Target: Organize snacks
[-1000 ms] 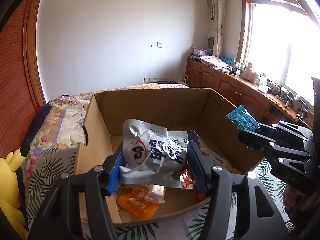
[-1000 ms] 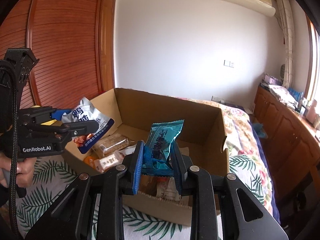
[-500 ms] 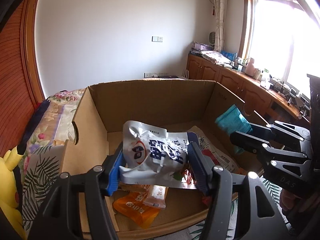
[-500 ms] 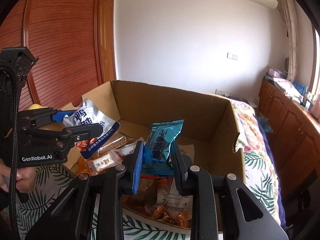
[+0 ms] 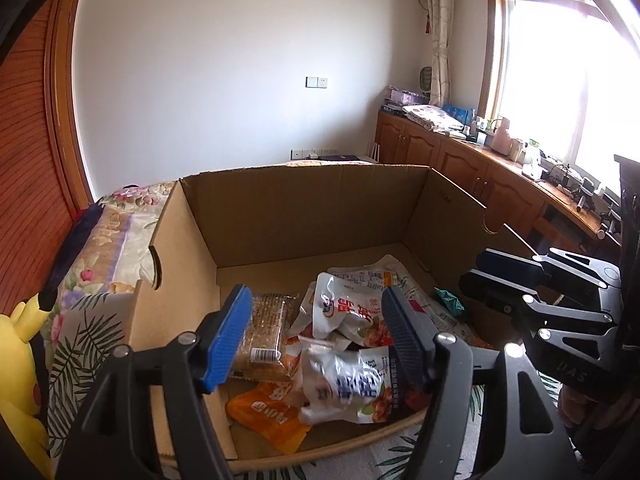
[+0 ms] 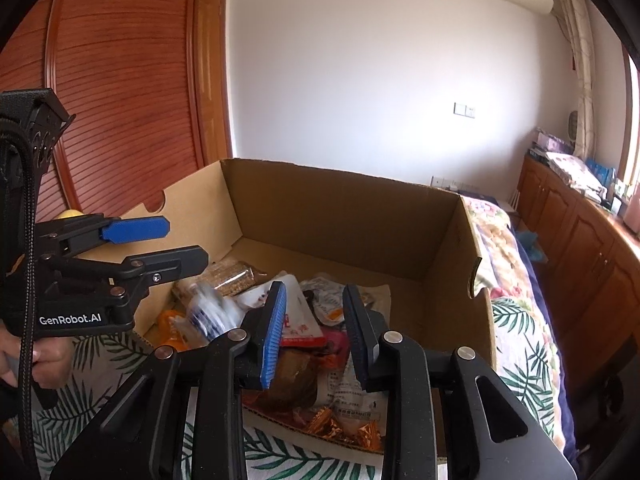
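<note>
An open cardboard box [image 5: 320, 208] [image 6: 340, 220] on the bed holds several snack packets. My left gripper [image 5: 316, 328] [image 6: 176, 242] hangs over the box's near left part, its jaws opening with nothing pressed between them. Just below them a white-and-blue snack bag [image 5: 348, 384] [image 6: 208, 316] shows blurred, lying loose on the other packets. My right gripper [image 6: 314, 320] [image 5: 474, 270] is over the box's right side, jaws opening and nothing between them. A teal packet [image 5: 448, 300] lies in the box under it.
In the box lie a grain bar [image 5: 266, 328], an orange packet [image 5: 268, 412] and gold-wrapped sweets [image 6: 344, 428]. A yellow plush toy [image 5: 20, 340] sits at the left. The leaf-patterned bed cover [image 6: 520, 340] surrounds the box. Wooden cabinets [image 5: 460, 164] line the window wall.
Both grippers let go: the white-and-blue bag dropped from the left jaws and the teal packet from the right jaws into the box. Both pairs of jaws stand wider.
</note>
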### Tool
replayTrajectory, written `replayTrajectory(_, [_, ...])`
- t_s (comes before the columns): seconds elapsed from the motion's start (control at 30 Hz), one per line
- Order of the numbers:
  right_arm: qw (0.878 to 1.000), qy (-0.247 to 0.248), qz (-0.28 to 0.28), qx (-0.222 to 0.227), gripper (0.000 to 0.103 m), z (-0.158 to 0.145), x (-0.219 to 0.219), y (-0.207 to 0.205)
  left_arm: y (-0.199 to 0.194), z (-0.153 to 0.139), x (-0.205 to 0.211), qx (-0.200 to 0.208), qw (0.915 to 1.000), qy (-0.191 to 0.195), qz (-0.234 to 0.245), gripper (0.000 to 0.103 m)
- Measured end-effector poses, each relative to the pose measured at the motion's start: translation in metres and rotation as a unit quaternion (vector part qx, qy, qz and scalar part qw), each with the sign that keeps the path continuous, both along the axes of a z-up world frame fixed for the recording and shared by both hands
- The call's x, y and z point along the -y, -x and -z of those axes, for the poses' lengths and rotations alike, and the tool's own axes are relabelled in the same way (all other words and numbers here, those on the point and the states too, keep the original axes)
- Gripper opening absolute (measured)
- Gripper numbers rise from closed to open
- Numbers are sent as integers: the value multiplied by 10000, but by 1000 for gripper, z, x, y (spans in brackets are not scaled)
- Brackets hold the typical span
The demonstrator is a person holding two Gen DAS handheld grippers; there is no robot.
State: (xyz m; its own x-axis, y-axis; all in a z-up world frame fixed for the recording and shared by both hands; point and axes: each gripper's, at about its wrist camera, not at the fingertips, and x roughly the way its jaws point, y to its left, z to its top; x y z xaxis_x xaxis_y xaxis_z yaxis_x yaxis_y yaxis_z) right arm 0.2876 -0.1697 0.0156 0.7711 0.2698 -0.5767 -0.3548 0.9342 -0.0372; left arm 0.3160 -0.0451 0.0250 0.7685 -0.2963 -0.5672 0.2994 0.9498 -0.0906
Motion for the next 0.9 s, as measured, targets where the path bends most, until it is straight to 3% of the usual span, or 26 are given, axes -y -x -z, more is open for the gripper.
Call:
replayTrajectory(0.57, [9995,-112,186,230,33,-37,10,67,77,-39,0,397,9986,-341,-122,69])
replayTrajectory(0.77, [9989,-175,358,244,45,-40,14,92,109,-44,0,470,9978,-413,-221,73])
replayTrajectory(0.9, [9979,-148,556,311,62,-42,15,110,128,-46,-3,505,9974,-413,-318,75])
